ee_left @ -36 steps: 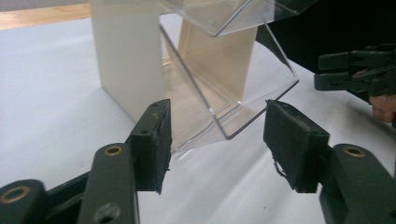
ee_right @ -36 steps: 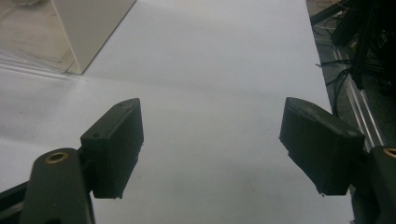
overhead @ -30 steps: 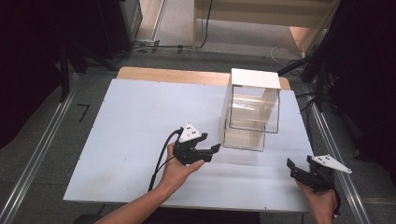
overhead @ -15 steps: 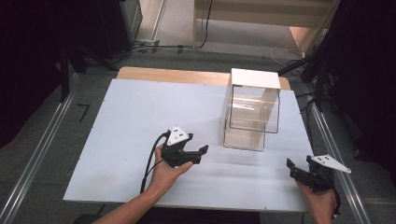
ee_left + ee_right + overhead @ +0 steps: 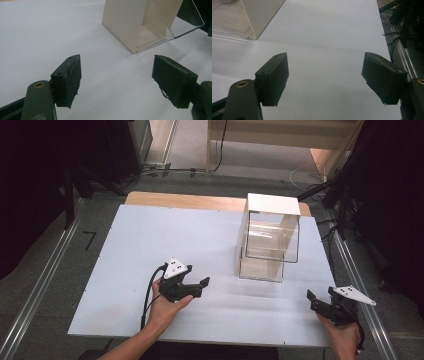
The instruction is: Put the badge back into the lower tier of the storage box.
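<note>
Held low over the near left-centre of the white tabletop [image 5: 150, 240]: the left gripper [image 5: 197, 285], jaws wide apart on nothing, pointed rightward toward the clear box [image 5: 270, 240]. Seen along those jaws in the left gripper view, the box [image 5: 142, 22] stood ahead and to the right, well apart from the pads, its cream side wall facing the gripper and its transparent panel angled away.

Stood upright on the right-centre of the tabletop, with a white top, clear walls and what looked like an inner shelf; contents could not be told.

Rested at the near right edge: the right gripper [image 5: 322, 301], jaws likewise spread and empty, the box's corner [image 5: 259, 17] just in frame at upper left of its own view.

Judged best for a reach: kept the left jaws spread, came in level, squared up to a solid wall rather than the thin clear panel, and brought the right gripper in to steady the far side before any squeeze, since a light box would likely slide.
</note>
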`<state>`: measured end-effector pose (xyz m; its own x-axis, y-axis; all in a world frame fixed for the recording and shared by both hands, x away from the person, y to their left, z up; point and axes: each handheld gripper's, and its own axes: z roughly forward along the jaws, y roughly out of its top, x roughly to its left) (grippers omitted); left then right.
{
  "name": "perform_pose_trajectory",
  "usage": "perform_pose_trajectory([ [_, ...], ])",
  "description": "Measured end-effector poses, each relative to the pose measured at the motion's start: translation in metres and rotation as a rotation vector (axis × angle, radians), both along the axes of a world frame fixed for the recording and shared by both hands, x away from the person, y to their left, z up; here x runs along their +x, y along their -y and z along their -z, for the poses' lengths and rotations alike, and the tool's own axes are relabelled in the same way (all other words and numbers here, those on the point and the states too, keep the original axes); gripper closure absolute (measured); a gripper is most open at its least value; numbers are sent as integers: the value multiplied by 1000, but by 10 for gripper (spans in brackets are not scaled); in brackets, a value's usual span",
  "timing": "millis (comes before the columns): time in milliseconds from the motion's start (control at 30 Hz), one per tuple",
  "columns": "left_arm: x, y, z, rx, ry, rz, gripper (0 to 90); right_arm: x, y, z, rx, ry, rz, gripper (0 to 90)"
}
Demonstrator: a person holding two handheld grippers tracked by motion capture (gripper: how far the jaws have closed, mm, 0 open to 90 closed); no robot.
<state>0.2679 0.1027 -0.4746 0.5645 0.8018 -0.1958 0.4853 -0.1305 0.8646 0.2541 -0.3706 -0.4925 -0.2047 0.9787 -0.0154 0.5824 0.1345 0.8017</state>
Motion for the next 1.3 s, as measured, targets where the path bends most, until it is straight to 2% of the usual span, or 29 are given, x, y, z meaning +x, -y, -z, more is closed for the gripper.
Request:
perform_pose_trajectory([
  [267, -4, -20, 4, -7, -19, -42, 229, 0, -1, 0, 3, -3, 1, 196],
  [633, -13, -49, 11, 26, -36, -106, 220, 0, -1, 0, 3, -2, 0, 196],
  [1000, -23, -84, 17, 34, -53, -214, 215, 0, -2, 0, 2, -2, 0, 196],
  [1300, -27, -105, 19, 39, -67, -281, 212, 0, -2, 0, -1, -1, -1, 196],
])
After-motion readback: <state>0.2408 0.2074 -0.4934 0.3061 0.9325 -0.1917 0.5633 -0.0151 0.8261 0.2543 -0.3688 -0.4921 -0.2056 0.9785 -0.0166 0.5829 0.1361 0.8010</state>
